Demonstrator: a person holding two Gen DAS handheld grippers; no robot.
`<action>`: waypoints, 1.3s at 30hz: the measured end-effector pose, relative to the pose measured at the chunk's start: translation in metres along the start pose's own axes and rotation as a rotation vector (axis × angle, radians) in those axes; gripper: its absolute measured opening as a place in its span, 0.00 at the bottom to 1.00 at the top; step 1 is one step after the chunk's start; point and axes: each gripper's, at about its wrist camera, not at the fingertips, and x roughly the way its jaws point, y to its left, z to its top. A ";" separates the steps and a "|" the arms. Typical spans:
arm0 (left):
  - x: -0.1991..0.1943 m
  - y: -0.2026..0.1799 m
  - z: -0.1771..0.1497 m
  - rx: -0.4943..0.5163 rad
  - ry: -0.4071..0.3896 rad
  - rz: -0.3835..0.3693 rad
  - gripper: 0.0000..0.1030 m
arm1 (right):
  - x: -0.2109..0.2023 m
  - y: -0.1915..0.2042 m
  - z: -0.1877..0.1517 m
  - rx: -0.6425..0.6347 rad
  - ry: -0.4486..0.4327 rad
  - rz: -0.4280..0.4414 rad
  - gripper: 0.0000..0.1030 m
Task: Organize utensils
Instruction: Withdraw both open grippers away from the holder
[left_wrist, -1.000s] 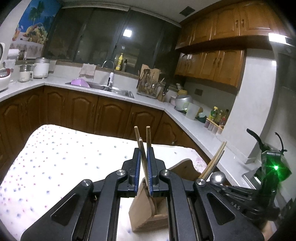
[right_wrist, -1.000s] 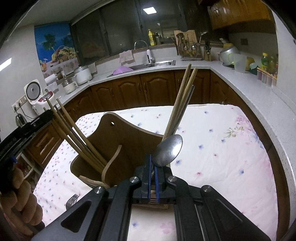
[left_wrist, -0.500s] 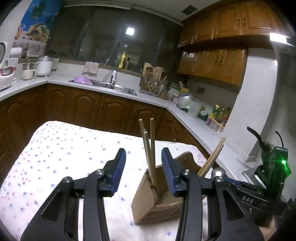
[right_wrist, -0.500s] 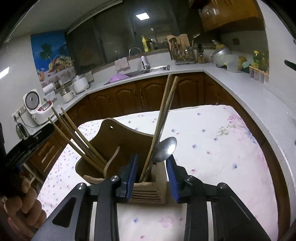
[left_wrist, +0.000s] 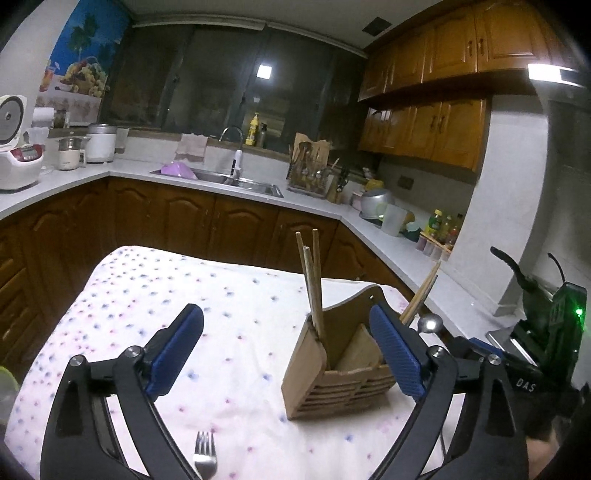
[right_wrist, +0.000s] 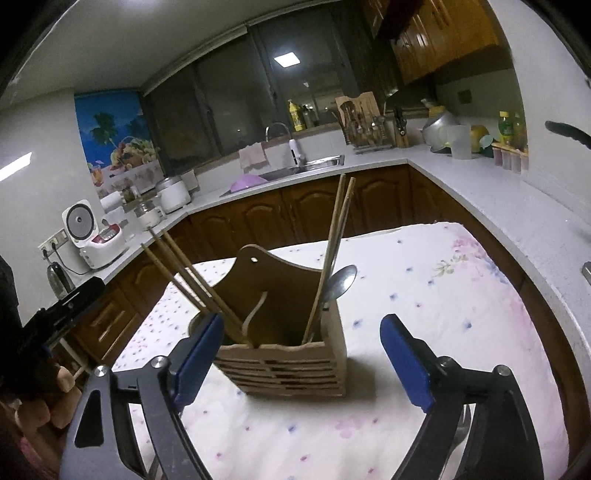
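Left wrist view: the left tongs (left_wrist: 286, 354) have just been opening and now gape wide with nothing gripped. The wooden utensil holder (left_wrist: 332, 373) sits on the desk (left_wrist: 155, 291), chopsticks (left_wrist: 312, 280) standing in its near corner, and a fork (left_wrist: 205, 456) lies on the cloth below.

Right wrist view: the right tongs (right_wrist: 301, 360) have just been opening too, wide apart and empty. The holder sits between them untouched, with a spoon (right_wrist: 340, 282) and more chopsticks inside.
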 end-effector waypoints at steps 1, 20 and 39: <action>-0.002 0.000 -0.001 0.001 -0.001 0.000 0.92 | -0.002 0.001 -0.001 -0.001 -0.001 0.001 0.87; -0.061 0.011 -0.030 -0.007 0.081 0.049 1.00 | -0.070 0.027 -0.025 -0.038 -0.121 0.039 0.98; -0.150 0.008 -0.069 0.069 0.048 0.107 1.00 | -0.148 0.071 -0.071 -0.147 -0.205 0.002 1.00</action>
